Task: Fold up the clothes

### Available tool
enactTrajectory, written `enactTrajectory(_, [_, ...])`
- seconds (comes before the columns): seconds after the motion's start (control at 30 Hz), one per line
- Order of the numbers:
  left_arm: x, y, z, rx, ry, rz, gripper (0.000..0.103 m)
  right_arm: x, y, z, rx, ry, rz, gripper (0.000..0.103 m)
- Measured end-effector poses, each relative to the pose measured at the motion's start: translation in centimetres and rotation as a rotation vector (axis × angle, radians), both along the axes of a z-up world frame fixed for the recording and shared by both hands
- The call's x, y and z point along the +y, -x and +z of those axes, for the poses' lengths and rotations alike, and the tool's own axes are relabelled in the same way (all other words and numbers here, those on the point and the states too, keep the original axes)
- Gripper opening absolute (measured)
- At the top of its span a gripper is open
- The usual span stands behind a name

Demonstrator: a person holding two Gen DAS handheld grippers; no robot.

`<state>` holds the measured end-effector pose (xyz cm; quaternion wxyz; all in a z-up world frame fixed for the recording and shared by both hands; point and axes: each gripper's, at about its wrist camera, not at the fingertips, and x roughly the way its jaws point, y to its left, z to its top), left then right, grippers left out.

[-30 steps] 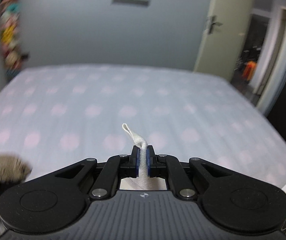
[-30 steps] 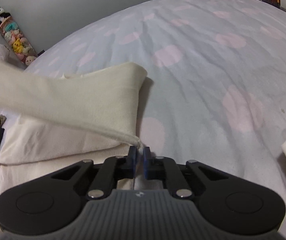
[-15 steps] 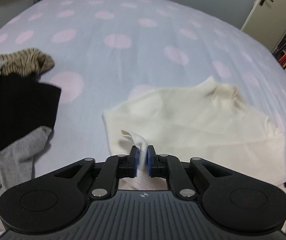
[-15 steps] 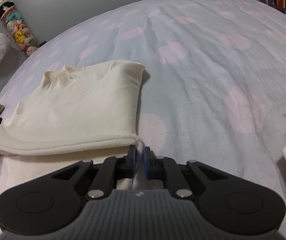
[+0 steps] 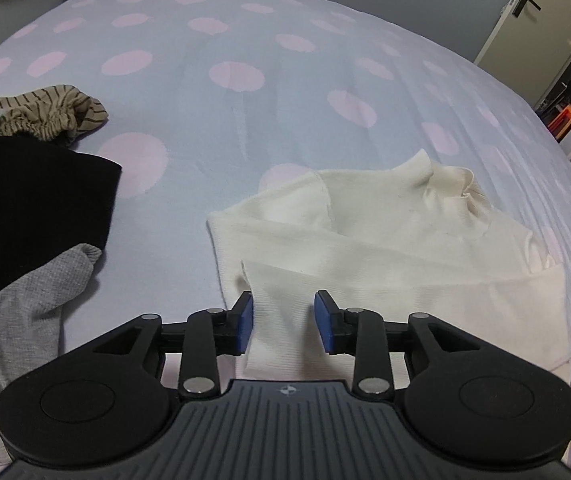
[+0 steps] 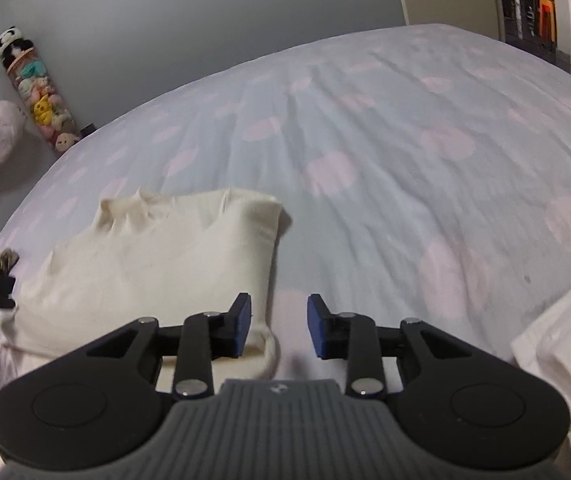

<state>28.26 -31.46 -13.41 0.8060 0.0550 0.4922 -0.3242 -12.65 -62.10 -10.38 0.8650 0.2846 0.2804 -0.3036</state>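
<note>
A cream sweater point(image 5: 385, 240) lies folded on the polka-dot bed point(image 5: 225, 128); its collar points away from me. My left gripper point(image 5: 283, 322) is open, with a cream sleeve end lying loose between its fingers. In the right wrist view the same sweater point(image 6: 157, 264) lies left of centre. My right gripper point(image 6: 278, 330) is open, at the sweater's near right corner, and holds nothing.
A pile of clothes lies at the left: a black garment point(image 5: 25, 200), a grey one point(image 5: 33, 304) and a striped brown one point(image 5: 49, 116). A white cloth point(image 6: 565, 344) lies at the right. A door point(image 5: 541, 12) stands open at the far right.
Both grippers have let go of the sweater and opened. The sweater, held up a second ago, now lies folded flat on the bed.
</note>
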Motion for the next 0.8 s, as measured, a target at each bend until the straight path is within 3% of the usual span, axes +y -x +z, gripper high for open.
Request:
enactTrajectory(0.13, [0.0,-0.4,-0.3,0.003,0.013,-0.016,0.031,-1.2,-2.4,0.8,-0.015,-0.027,0.019,0.037])
enactTrajectory(0.2, [0.0,-0.6,-0.5,0.006,0.018,-0.023,0.032,-2.3,-4.0,0.6,-0.005,-0.046,0.026,0.046])
enactTrajectory(0.27, [0.1,-0.7,-0.6,0.004,0.027,-0.03,0.032,-3.5,-5.6,0.5,0.006,-0.065,0.033,0.062])
enactTrajectory(0.3, [0.1,-0.7,-0.7,0.002,0.032,-0.034,0.032,-4.0,-6.4,0.4,0.011,-0.075,0.037,0.065])
enactTrajectory(0.47, [0.3,-0.9,-1.1,0.004,0.063,-0.044,0.032,-7.7,-9.2,-1.9,0.008,-0.191,0.022,0.065])
enactTrajectory(0.5, [0.4,-0.9,-1.2,0.003,0.071,-0.047,0.031,-8.1,-9.6,-2.5,0.012,-0.213,0.019,0.063])
enactTrajectory(0.53, [0.4,-0.8,-1.2,0.0,0.078,-0.051,0.027,-8.3,-9.8,-2.9,0.028,-0.216,0.008,0.044])
enactTrajectory(0.57, [0.3,-0.7,-1.1,-0.014,0.079,-0.058,0.011,-8.3,-10.0,-3.3,0.042,-0.217,0.0,0.021])
enactTrajectory(0.63, [0.1,-0.4,-0.9,-0.037,0.085,-0.079,0.006,-8.1,-9.7,-3.0,0.037,-0.188,0.005,0.017])
enactTrajectory(0.67, [0.0,-0.2,-0.6,-0.052,0.093,-0.094,0.004,-8.0,-9.6,-2.7,0.034,-0.162,0.008,0.01])
enactTrajectory(0.8, [-0.7,0.2,0.0,-0.099,0.109,-0.121,0.004,-7.7,-9.5,-1.6,0.06,-0.049,-0.005,0.007])
